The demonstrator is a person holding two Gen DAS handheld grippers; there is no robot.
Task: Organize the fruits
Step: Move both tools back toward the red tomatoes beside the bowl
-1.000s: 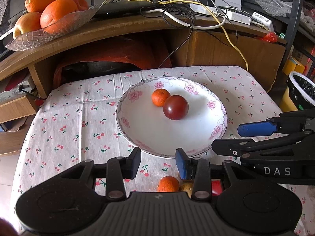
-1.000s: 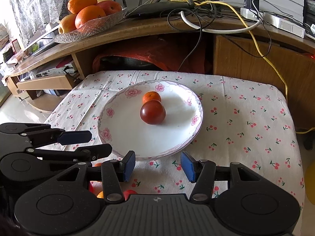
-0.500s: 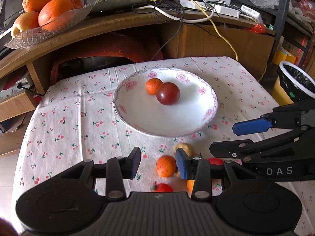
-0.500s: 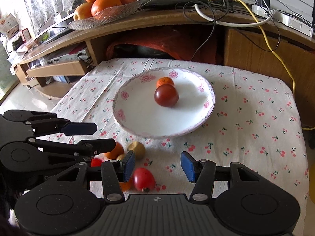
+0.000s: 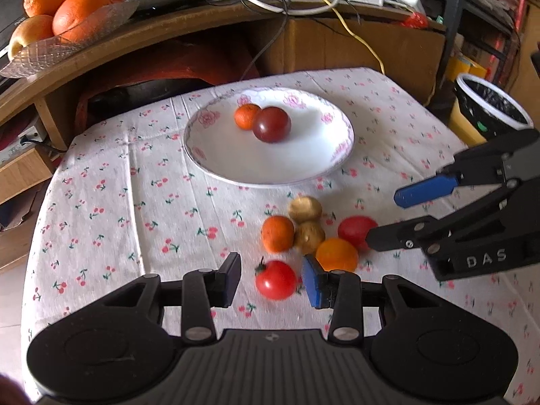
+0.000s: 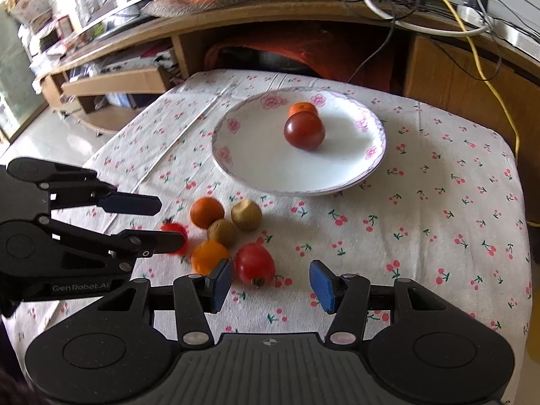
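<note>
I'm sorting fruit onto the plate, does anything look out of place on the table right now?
Yes. Six small fruits lie loose on the tablecloth in a cluster beside the plate, between both open grippers. Only a dark tomato and a small orange are on the plate. Nothing looks spilled or damaged.

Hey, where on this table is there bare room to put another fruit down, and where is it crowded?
The plate's near half, in front of the dark tomato and small orange, is bare. So is the tablecloth left of the plate, and the cloth right of it in the right wrist view. It is crowded just in front of the plate, where six loose fruits cluster between both grippers.
</note>
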